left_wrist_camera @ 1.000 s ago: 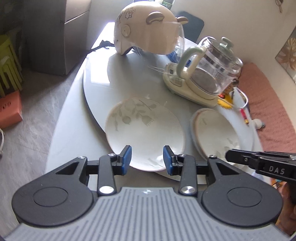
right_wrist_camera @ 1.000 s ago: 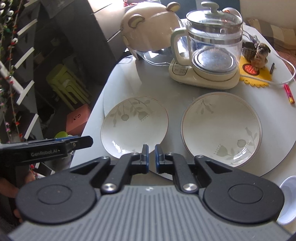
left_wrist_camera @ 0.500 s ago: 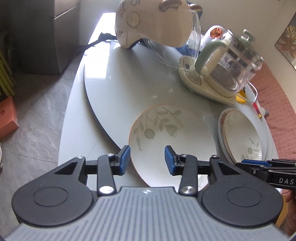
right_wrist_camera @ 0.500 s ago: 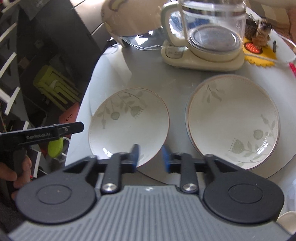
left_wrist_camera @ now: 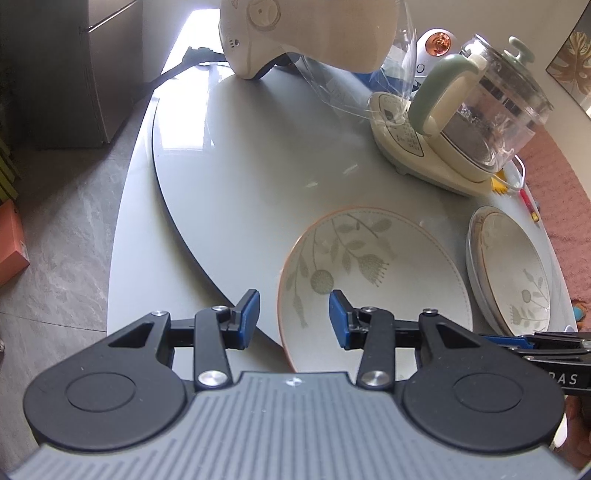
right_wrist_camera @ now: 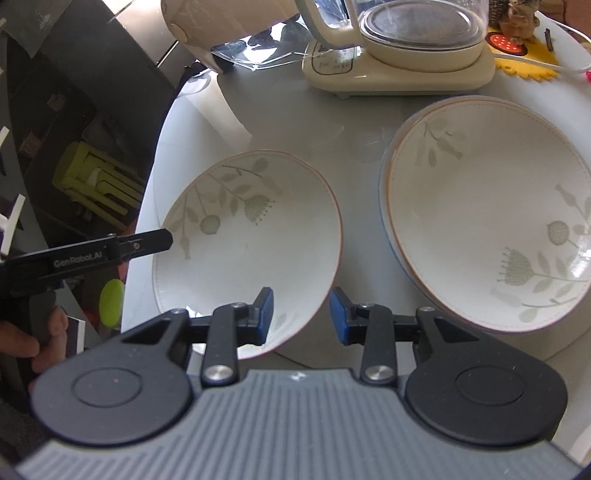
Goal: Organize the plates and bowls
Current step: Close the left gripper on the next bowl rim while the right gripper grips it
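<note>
2 hand-held grippers, left (left_wrist_camera: 293, 317) and right (right_wrist_camera: 301, 315), both open above 2 floral plates (right_wrist_camera: 251, 251), 1 kettle (left_wrist_camera: 476, 122).

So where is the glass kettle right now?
The glass kettle stands at the back right of the table in the left wrist view, behind the two plates and beside the cream helmet.

left tongs (left_wrist_camera: 293, 317): black arms, blue pads | right tongs (right_wrist_camera: 301, 315): same, silver screws, grey ribbed base
</note>
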`<action>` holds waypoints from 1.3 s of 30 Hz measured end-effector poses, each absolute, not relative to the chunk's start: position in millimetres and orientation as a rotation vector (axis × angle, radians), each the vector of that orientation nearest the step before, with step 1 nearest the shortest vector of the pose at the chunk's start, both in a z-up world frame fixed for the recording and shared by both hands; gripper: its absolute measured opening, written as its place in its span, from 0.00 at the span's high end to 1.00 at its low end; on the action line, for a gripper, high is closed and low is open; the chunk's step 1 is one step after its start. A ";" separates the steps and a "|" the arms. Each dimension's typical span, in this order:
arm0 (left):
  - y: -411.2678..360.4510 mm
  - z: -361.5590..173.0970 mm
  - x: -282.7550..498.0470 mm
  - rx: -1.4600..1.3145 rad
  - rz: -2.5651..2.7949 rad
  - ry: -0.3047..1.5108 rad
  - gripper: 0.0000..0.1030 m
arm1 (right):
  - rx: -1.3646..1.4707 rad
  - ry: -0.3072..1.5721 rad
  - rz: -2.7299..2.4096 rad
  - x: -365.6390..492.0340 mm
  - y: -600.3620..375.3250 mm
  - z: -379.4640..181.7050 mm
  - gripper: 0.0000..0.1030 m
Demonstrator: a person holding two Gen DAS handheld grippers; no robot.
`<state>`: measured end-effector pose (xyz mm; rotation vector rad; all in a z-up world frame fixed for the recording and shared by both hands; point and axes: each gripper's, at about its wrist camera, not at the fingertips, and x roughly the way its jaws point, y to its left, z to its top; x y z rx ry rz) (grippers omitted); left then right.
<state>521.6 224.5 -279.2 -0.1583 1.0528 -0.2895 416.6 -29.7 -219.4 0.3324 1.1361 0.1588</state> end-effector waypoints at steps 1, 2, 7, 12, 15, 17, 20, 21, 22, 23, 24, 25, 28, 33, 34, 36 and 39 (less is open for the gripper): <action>224.8 -280.9 523.9 -0.153 -0.296 1.058 0.54 | 0.328 1.140 0.151 418.5 -29.1 -220.6 0.63; 224.9 -282.6 526.3 -0.147 -0.303 1.066 0.54 | 0.330 1.145 0.146 420.6 -28.9 -221.7 0.63; 222.5 -287.3 533.3 -0.120 -0.349 1.079 0.56 | 0.332 1.140 0.150 426.9 -32.3 -228.8 0.66; 217.7 -290.4 537.7 -0.094 -0.355 1.076 0.79 | 0.335 1.138 0.144 434.4 -34.0 -236.4 0.72; 221.2 -291.3 541.0 -0.128 -0.343 1.059 0.83 | 0.334 1.149 0.150 439.8 -35.2 -239.1 0.75; 223.9 -291.9 544.6 -0.152 -0.336 1.067 0.85 | 0.322 1.158 0.147 443.0 -35.8 -239.3 0.78; 228.6 -292.0 548.2 -0.171 -0.332 1.076 0.90 | 0.320 1.149 0.155 444.9 -37.7 -241.0 0.81; 231.5 -291.9 549.6 -0.188 -0.331 1.077 0.91 | 0.321 1.144 0.158 445.4 -38.3 -241.8 0.82; 233.9 -292.1 551.0 -0.204 -0.331 1.079 0.92 | 0.324 1.141 0.160 445.1 -39.6 -243.0 0.83; 235.2 -292.4 552.8 -0.212 -0.332 1.082 0.93 | 0.328 1.139 0.163 445.5 -40.6 -244.2 0.83; 235.4 -292.4 553.7 -0.211 -0.335 1.084 0.93 | 0.331 1.135 0.164 445.8 -41.6 -245.2 0.84; 234.7 -292.0 554.2 -0.204 -0.339 1.084 0.93 | 0.334 1.132 0.165 445.8 -42.7 -246.4 0.84; 233.7 -292.7 555.4 -0.192 -0.350 1.086 0.93 | 0.334 1.126 0.167 446.8 -43.3 -248.3 0.85; 237.4 -298.5 558.8 -0.241 -0.344 1.104 0.93 | 0.336 1.126 0.193 448.9 -46.2 -249.5 0.85; 236.9 -298.2 559.8 -0.236 -0.341 1.105 0.93 | 0.346 1.130 0.199 449.3 -47.8 -249.4 0.85; 238.7 -298.0 561.9 -0.249 -0.325 1.108 0.92 | 0.367 1.123 0.223 449.6 -50.8 -248.2 0.85; 242.6 -295.0 563.3 -0.279 -0.328 1.102 0.93 | 0.363 1.106 0.231 448.5 -52.4 -245.0 0.85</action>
